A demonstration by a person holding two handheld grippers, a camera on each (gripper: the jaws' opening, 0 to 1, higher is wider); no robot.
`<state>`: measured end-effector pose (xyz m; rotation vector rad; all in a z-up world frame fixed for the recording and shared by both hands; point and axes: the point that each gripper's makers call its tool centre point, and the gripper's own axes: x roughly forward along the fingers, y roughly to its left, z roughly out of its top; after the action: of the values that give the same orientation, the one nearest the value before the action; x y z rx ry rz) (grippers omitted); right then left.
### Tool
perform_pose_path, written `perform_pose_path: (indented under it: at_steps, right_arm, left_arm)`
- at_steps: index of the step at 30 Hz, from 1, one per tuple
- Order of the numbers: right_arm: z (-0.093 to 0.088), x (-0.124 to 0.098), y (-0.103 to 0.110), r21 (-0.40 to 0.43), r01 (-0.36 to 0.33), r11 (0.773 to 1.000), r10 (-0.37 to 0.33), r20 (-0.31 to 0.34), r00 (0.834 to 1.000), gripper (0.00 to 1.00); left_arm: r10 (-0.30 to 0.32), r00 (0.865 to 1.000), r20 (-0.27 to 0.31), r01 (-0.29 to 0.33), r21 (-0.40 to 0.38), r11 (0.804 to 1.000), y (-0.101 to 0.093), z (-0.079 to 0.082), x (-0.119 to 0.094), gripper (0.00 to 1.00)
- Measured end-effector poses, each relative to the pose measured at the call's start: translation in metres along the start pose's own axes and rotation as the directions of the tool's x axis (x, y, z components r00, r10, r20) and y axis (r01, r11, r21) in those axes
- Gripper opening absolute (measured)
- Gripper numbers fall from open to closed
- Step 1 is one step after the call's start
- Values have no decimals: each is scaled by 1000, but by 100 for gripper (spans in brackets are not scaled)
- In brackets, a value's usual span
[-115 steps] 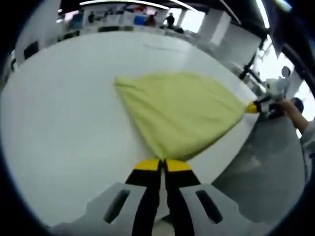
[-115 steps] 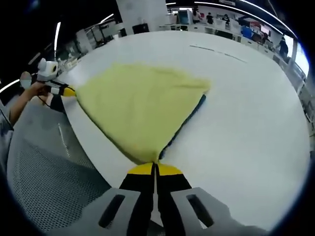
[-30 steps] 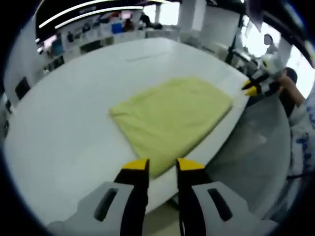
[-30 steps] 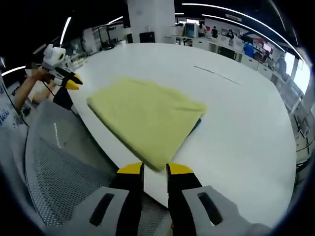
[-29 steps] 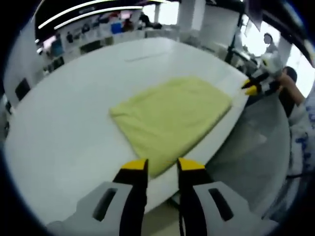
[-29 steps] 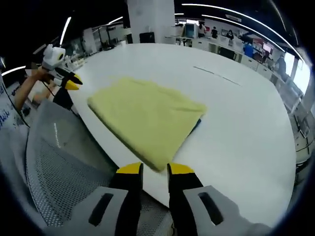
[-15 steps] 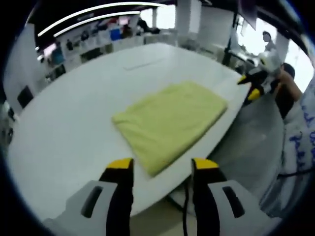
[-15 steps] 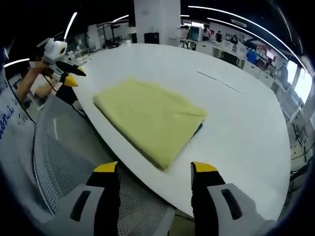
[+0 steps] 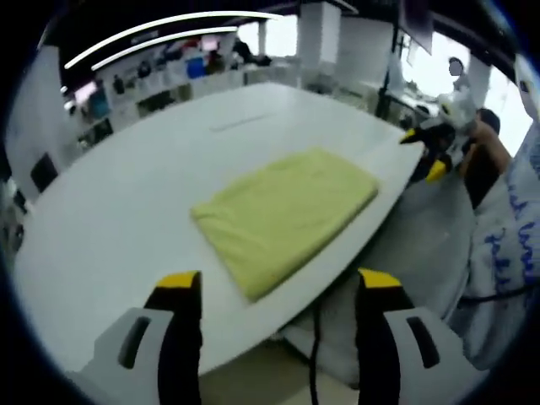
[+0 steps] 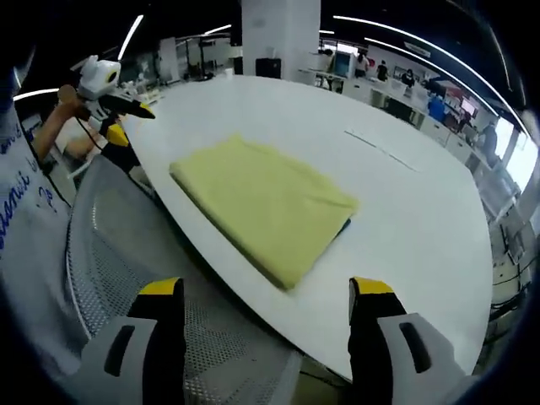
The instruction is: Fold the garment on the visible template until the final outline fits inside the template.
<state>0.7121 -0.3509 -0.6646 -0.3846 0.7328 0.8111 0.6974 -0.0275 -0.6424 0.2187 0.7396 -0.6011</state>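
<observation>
Garment folded flat on tabletop, both grippers off it.
Yellow garment (image 9: 283, 213) lies near tabletop (image 9: 126, 194) edge; left gripper (image 9: 278, 283) and right gripper (image 10: 266, 291) jaws spread wide, empty, garment at 12 o'clock.

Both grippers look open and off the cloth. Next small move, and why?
Probably none beyond holding clear: the yellow garment lies flat as a folded rectangle on the white table, the left gripper and right gripper are open and apart from it. A dark edge at its far corner may be the template.

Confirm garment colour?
Pale yellow-green, plain; the garment shows best in the right gripper view.
</observation>
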Motion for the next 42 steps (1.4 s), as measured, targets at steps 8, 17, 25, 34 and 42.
perform_pose_path:
  at_steps: [8,17,25,34,42]
  right_arm:
    - [10,-6,5,-46,3,999,-3,7,1000,93]
    - [16,-13,7,-67,11,998,-12,-5,1000,100]
    - [17,-14,8,-66,21,998,-21,-7,1000,100]
    - [21,-21,10,-69,39,997,-39,1,999,100]
    - [21,-20,12,-75,36,997,-37,-8,999,100]
  left_arm:
    - [6,1000,10,-7,31,999,-5,5,-8,84]
    - [-9,1000,0,9,43,999,-13,7,-19,96]
    - [-25,1000,7,24,56,998,-19,14,-21,99]
    - [-18,1000,13,17,56,998,-20,16,-24,99]
    - [-4,1000,15,3,45,999,-16,14,-26,99]
